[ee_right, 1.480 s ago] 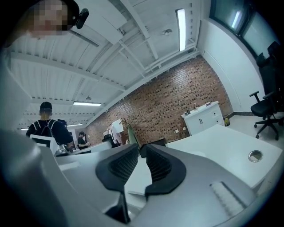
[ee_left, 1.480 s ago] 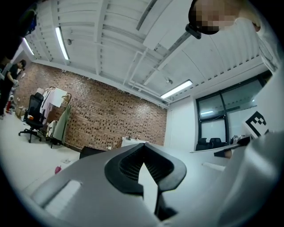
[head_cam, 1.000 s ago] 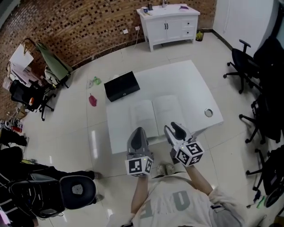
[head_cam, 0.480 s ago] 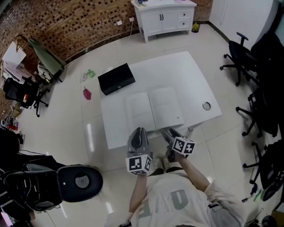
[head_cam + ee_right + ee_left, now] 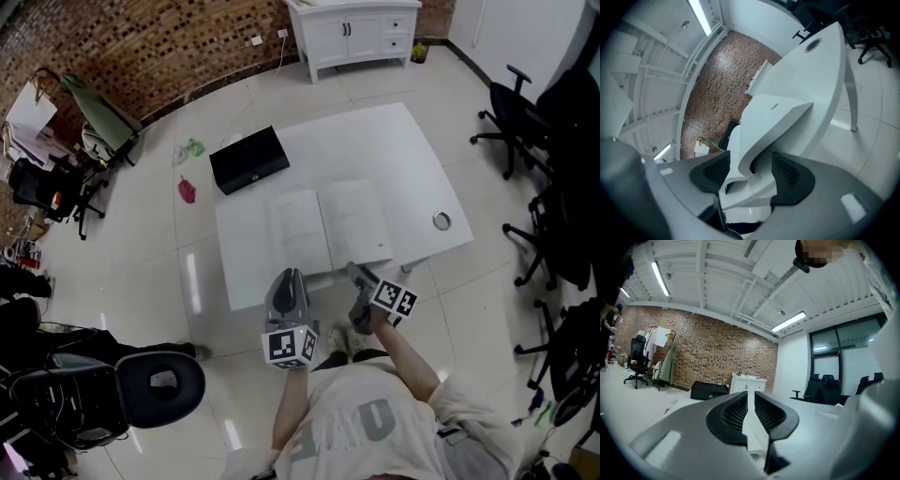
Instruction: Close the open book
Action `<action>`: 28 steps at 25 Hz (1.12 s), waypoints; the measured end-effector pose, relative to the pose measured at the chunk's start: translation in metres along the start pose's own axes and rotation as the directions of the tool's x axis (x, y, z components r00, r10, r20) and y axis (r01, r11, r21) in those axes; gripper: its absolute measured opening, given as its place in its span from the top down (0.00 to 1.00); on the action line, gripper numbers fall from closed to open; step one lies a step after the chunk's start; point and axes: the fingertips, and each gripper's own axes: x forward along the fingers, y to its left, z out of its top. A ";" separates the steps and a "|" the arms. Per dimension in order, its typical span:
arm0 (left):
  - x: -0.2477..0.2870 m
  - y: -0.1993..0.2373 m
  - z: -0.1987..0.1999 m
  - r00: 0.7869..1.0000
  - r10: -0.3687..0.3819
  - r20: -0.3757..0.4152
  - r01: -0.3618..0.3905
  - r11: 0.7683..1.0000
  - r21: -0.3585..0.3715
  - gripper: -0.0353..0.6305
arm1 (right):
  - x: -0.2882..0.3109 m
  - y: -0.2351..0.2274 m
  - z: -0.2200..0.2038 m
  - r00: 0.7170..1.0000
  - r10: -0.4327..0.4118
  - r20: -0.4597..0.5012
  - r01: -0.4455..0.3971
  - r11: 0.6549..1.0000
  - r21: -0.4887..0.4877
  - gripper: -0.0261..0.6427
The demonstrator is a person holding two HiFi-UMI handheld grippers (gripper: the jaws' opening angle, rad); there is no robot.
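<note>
The open book (image 5: 323, 225) lies flat on the white table (image 5: 403, 159), pages up, close to the near edge. My right gripper (image 5: 357, 275) sits at that edge just below the book's right page, rolled on its side. In the right gripper view its jaws (image 5: 750, 164) are opening, and the near edge of the table and the book (image 5: 780, 110) lie between them; the pads do not press on either. My left gripper (image 5: 289, 283) hovers at the edge below the left page, pointing level across the table, with only a slit between its jaws (image 5: 750, 399) and nothing gripped.
A black case (image 5: 248, 158) rests on the table's far left corner. A round cable hole (image 5: 442, 221) is at the right side. A white cabinet (image 5: 354, 36) stands by the brick wall, and office chairs (image 5: 511, 131) stand to the right.
My right gripper has dropped to the table's edge, rolled onto its side and spread its jaws. The left gripper has sunk a little. The book has not moved.
</note>
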 end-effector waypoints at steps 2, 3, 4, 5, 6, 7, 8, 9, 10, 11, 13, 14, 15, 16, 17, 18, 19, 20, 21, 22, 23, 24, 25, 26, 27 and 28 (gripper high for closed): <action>-0.001 0.002 -0.001 1.000 0.008 -0.004 -0.008 1.000 0.003 0.87 | 0.003 -0.001 0.007 1.000 0.006 0.024 -0.007 1.000 0.029 0.56; -0.002 0.003 -0.002 1.000 0.013 -0.006 -0.013 1.000 0.004 0.87 | 0.005 -0.001 0.011 0.999 0.004 0.035 -0.005 0.999 0.041 0.57; -0.002 0.004 -0.002 1.000 0.017 -0.008 -0.017 1.000 0.004 0.87 | 0.007 -0.003 0.015 0.999 -0.005 0.046 0.002 0.999 0.052 0.57; -0.003 0.005 -0.003 1.000 0.022 -0.010 -0.022 1.000 0.005 0.87 | 0.008 -0.006 0.018 0.998 -0.020 0.055 0.016 0.998 0.064 0.58; -0.003 0.006 -0.004 1.000 0.026 -0.012 -0.026 1.000 0.005 0.87 | 0.008 -0.009 0.020 0.997 -0.038 0.064 0.033 0.997 0.074 0.62; -0.003 0.007 -0.005 0.999 0.031 -0.014 -0.030 1.000 0.005 0.87 | 0.007 -0.013 0.020 0.996 -0.052 0.073 0.047 0.996 0.079 0.65; -0.003 0.008 -0.006 0.999 0.035 -0.015 -0.034 0.999 0.004 0.87 | 0.006 -0.015 0.021 0.995 -0.060 0.082 0.053 0.995 0.079 0.68; -0.003 0.010 -0.007 0.999 0.038 -0.015 -0.038 0.999 0.004 0.87 | 0.006 -0.017 0.021 0.994 -0.062 0.090 0.055 0.995 0.078 0.68; -0.003 0.011 -0.007 0.999 0.042 -0.015 -0.042 0.999 0.003 0.87 | 0.006 -0.017 0.020 0.993 -0.062 0.097 0.055 0.995 0.081 0.69; -0.004 0.013 -0.007 0.999 0.046 -0.015 -0.046 0.999 0.003 0.87 | 0.006 -0.017 0.020 0.993 -0.063 0.103 0.054 0.995 0.086 0.70; -0.004 0.017 -0.005 0.998 0.053 -0.014 -0.053 0.999 0.001 0.87 | 0.005 -0.012 0.021 0.991 -0.064 0.117 0.055 0.996 0.076 0.73; -0.005 0.019 -0.004 0.998 0.057 -0.014 -0.057 0.998 0.001 0.87 | 0.004 -0.007 0.022 0.990 -0.064 0.125 0.058 0.997 0.054 0.75; -0.005 0.021 -0.002 0.998 0.060 -0.013 -0.060 0.998 0.001 0.87 | 0.003 -0.001 0.024 0.989 -0.064 0.132 0.061 0.998 0.026 0.77; -0.006 0.022 0.000 0.998 0.062 -0.012 -0.062 0.998 -0.001 0.87 | 0.002 0.005 0.026 0.988 -0.062 0.139 0.063 0.998 -0.005 0.78; -0.006 0.023 0.000 0.998 0.064 -0.011 -0.064 0.998 -0.003 0.87 | 0.001 0.012 0.028 0.988 -0.059 0.146 0.065 0.997 -0.038 0.80; -0.006 0.024 0.001 0.998 0.065 -0.012 -0.065 0.998 -0.004 0.87 | 0.001 0.018 0.031 0.987 -0.055 0.151 0.067 0.995 -0.074 0.81; -0.006 0.025 0.000 0.998 0.066 -0.012 -0.066 0.998 -0.005 0.87 | 0.000 0.023 0.034 0.987 -0.052 0.155 0.070 0.991 -0.113 0.82; -0.007 0.026 0.000 0.998 0.066 -0.013 -0.066 0.998 -0.005 0.87 | 0.000 0.028 0.035 0.987 -0.049 0.156 0.074 0.986 -0.152 0.83; -0.007 0.026 0.000 0.998 0.066 -0.013 -0.066 0.998 -0.005 0.87 | 0.000 0.032 0.036 0.987 -0.048 0.154 0.077 0.979 -0.189 0.83; -0.008 0.027 -0.001 0.998 0.066 -0.013 -0.066 0.998 -0.006 0.87 | 0.001 0.035 0.036 0.987 -0.047 0.151 0.081 0.971 -0.225 0.83; -0.009 0.027 -0.001 0.998 0.066 -0.012 -0.066 0.998 -0.006 0.87 | 0.000 0.037 0.034 0.988 -0.046 0.147 0.084 0.961 -0.263 0.84; -0.009 0.026 -0.002 0.998 0.066 -0.012 -0.067 0.998 -0.008 0.87 | 0.000 0.040 0.032 0.989 -0.046 0.142 0.087 0.948 -0.305 0.84; -0.010 0.026 -0.003 0.998 0.067 -0.011 -0.067 0.998 -0.009 0.87 | 0.000 0.044 0.030 0.990 -0.045 0.135 0.090 0.933 -0.347 0.84; -0.009 0.026 -0.003 0.998 0.067 -0.009 -0.068 0.998 -0.010 0.87 | 0.001 0.048 0.028 0.991 -0.046 0.128 0.093 0.917 -0.388 0.84; -0.008 0.027 -0.002 0.998 0.068 -0.009 -0.068 0.998 -0.013 0.87 | 0.003 0.052 0.027 0.992 -0.049 0.120 0.096 0.901 -0.424 0.83; -0.005 0.030 0.000 0.998 0.069 -0.010 -0.069 0.997 -0.016 0.87 | 0.007 0.057 0.026 0.992 -0.053 0.114 0.100 0.884 -0.456 0.83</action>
